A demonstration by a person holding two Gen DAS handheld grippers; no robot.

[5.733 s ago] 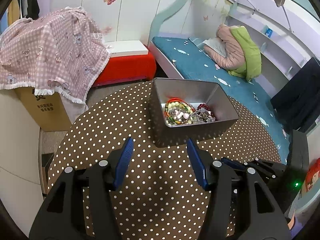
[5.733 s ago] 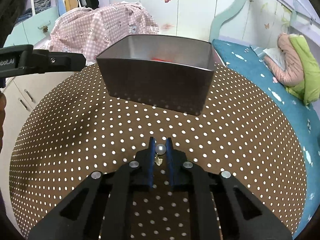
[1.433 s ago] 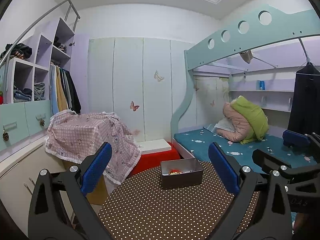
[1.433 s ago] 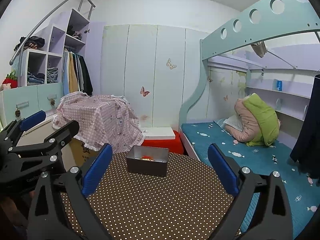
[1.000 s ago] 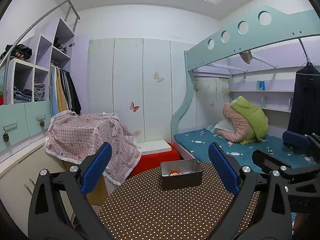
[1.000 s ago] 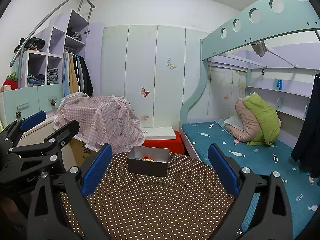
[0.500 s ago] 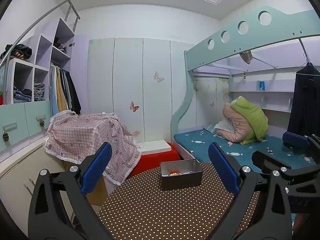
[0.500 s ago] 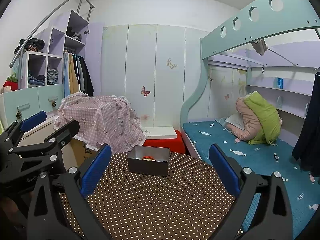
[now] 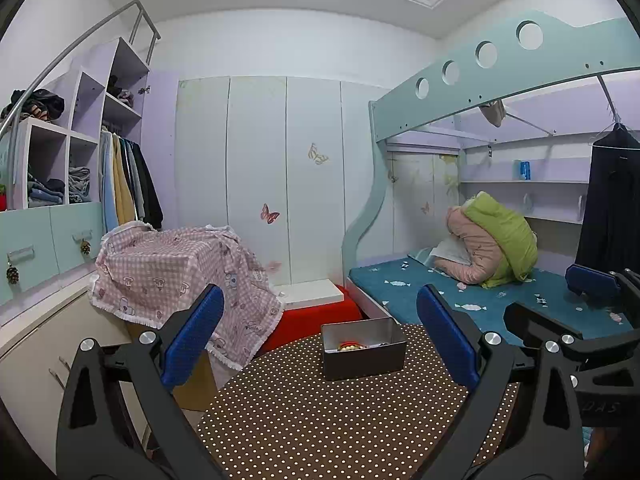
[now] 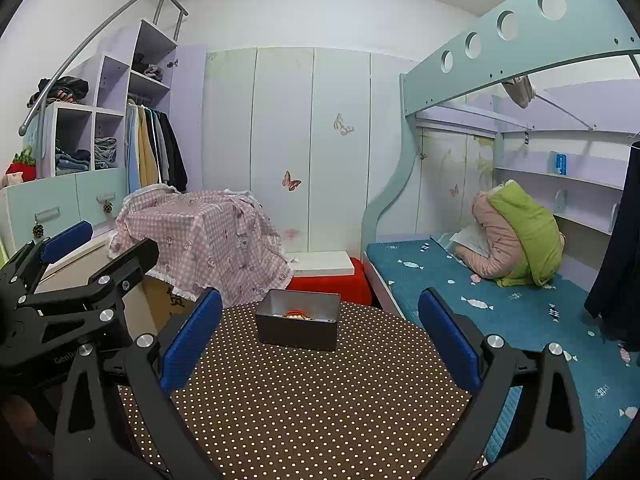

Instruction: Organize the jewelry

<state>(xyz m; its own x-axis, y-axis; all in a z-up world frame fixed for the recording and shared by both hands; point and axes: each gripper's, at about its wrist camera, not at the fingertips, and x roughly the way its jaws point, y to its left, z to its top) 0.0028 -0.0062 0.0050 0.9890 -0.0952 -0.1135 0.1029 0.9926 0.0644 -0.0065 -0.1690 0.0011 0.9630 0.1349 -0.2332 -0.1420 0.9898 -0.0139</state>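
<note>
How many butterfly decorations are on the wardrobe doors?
2: a pale butterfly higher on a door, and a pink butterfly lower and further left. Fainter ones mark the panels beside the bed, so others may go unseen.

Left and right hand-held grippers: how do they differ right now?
The left hand-held gripper sits left of the tin, seeing its right wall; the right hand-held gripper sits to the right, seeing its left wall. Each shows at the edge of the other's view. Shared: both open wide, empty, raised above the dotted table.
</note>
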